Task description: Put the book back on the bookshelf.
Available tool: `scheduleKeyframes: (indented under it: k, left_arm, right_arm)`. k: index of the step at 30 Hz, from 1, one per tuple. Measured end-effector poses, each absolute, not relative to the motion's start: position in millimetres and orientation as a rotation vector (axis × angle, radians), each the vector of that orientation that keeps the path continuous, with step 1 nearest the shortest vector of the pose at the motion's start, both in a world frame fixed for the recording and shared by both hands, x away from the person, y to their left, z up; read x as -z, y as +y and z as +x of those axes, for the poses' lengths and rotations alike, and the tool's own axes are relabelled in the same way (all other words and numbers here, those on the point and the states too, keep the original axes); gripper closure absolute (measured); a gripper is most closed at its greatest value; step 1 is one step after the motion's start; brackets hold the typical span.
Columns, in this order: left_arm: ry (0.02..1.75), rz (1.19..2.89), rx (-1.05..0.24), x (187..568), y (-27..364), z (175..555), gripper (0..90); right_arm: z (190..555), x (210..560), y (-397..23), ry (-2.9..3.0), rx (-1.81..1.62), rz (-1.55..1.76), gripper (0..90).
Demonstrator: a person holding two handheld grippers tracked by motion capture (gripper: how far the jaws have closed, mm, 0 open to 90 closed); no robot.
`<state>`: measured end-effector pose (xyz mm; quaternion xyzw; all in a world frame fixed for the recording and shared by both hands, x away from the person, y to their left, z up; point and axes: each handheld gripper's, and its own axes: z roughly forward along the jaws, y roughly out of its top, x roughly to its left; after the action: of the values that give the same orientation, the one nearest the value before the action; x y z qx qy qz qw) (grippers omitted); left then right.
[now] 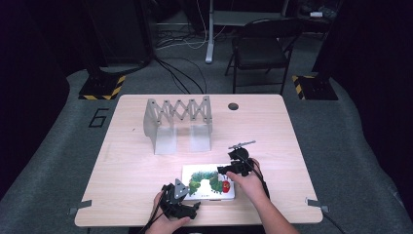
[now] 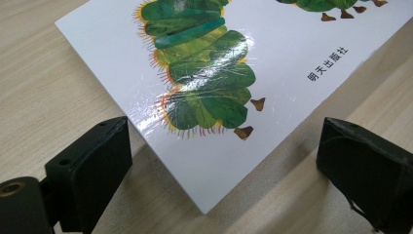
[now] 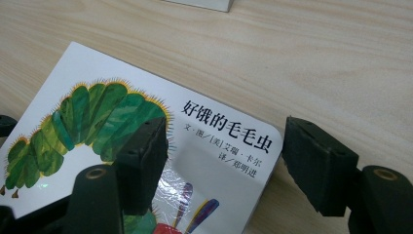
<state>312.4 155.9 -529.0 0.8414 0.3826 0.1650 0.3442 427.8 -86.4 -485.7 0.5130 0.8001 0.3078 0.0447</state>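
Observation:
A white picture book (image 1: pixel 208 181) with a green caterpillar on its cover lies flat near the table's front edge. My left gripper (image 1: pixel 191 202) is at its near left corner. In the left gripper view the book (image 2: pixel 204 87) points that corner between the wide-open jaws of the left gripper (image 2: pixel 224 170), which touch nothing. My right gripper (image 1: pixel 225 169) is at the book's far right corner. In the right gripper view the right gripper (image 3: pixel 229 165) is open, with one jaw over the cover of the book (image 3: pixel 87 73) and the other beyond its edge above the table.
A grey accordion-style rack (image 1: pixel 178 119) stands upright on the wooden table (image 1: pixel 272 131) behind the book; its base edge (image 3: pixel 204 4) is just ahead of my right gripper. A cable hole (image 1: pixel 233 106) sits at the back. A folding chair (image 1: pixel 260 46) stands beyond the table.

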Motion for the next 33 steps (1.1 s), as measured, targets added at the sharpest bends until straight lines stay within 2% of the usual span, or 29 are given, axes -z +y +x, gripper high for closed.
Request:
scheduleKeyframes:
  k: [16, 33]
  left_arm:
    - [1.010, 2.185, -0.434, 530.0, 154.5, 313.3, 0.9]
    - [1.081, 2.169, -0.466, 529.1, 156.3, 315.2, 0.9]
  right_arm:
    - [422.2, 474.8, -87.4, 2.440, -0.976, 1.528, 33.0]
    - [413.6, 462.5, -80.6, 2.451, -1.000, 1.491, 33.0]
